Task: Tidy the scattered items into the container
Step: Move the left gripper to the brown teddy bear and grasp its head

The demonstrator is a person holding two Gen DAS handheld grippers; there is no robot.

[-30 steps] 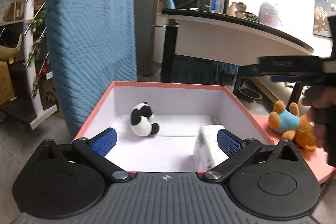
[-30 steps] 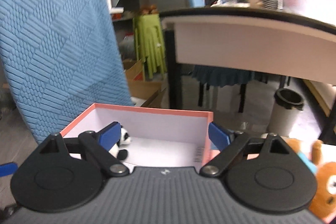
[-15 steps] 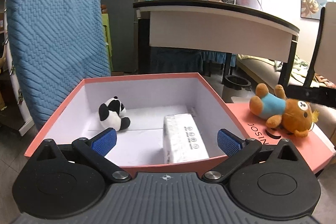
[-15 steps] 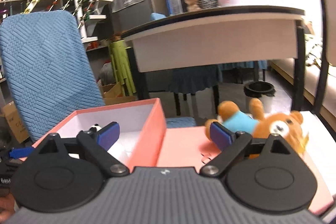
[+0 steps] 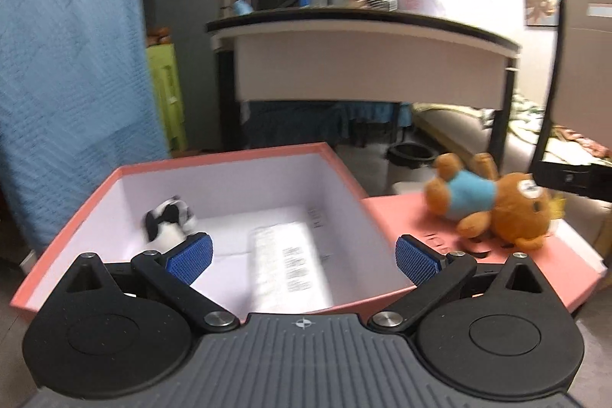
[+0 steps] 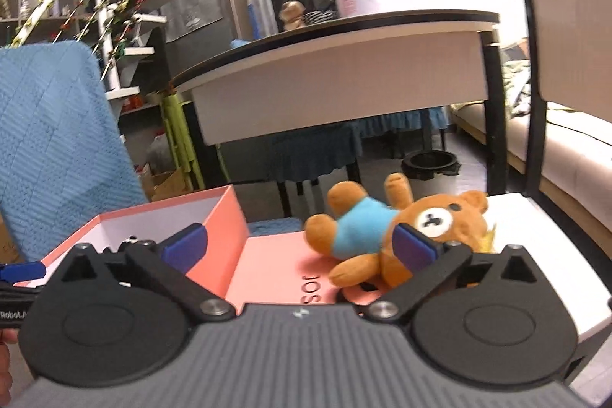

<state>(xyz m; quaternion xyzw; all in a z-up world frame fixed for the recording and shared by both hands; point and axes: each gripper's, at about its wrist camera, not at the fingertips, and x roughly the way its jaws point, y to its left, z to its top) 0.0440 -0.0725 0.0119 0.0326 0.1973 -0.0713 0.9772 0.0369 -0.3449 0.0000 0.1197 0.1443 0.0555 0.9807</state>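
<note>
Right tool [image 6: 300, 249] gapes beside teddy bear [image 6: 397, 232] on pink lid [image 6: 275, 266]

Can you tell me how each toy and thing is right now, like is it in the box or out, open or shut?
Pink box: open, no lid on.
Panda toy: inside the box.
White tissue pack: inside the box, lying flat.
Teddy bear: outside the box, lying on the pink lid.
Left hand-held gripper: open, holding nothing.
Right hand-held gripper: open, holding nothing.
</note>
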